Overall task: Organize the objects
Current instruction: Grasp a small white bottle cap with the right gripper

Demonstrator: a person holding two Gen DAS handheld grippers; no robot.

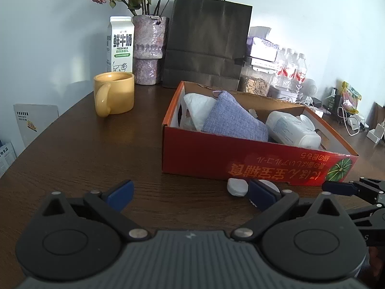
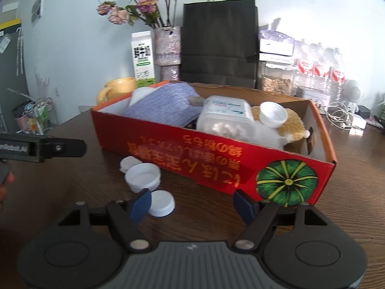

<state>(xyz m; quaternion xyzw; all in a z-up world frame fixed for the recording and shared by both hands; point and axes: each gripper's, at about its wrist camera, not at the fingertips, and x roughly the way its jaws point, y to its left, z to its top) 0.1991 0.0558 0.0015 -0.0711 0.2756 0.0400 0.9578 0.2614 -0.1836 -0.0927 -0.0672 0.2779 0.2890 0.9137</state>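
**Three white caps left on the desk, both tongs empty**

Nearest in the right wrist view, the right tongs (image 2: 190, 204) stand wide apart with nothing pressed between the pads; a flat white cap (image 2: 161, 203) lies on the desk (image 2: 72, 187) just beside the left pad, inside the gap but not gripped. Just behind it sits a larger ribbed cap (image 2: 143, 176), open side up, and behind that a small white lid (image 2: 130, 163), the three close together in front of the red cardboard box (image 2: 216, 166). These caps look like light, stiff plastic, smooth enough to skid on the wood, so a pinch across the rim, pads low to the desk, seems the safest hold.

The left tongs (image 1: 191, 196) are open too and hold nothing.

In the box lie a blue fabric pouch (image 2: 166, 104), a white plastic tub (image 2: 223, 118) on its side, another white cap (image 2: 274, 114) and something yellow and knitted (image 2: 292, 122). Farther back stand a yellow mug (image 1: 114, 94), a milk carton (image 1: 120, 45), a vase of dried roses (image 1: 149, 48) and a dark paper bag (image 1: 207, 43).

The right view shows all three loose caps and the knitted thing; the left view hides most of the caps behind its own finger and shows the mug whole.
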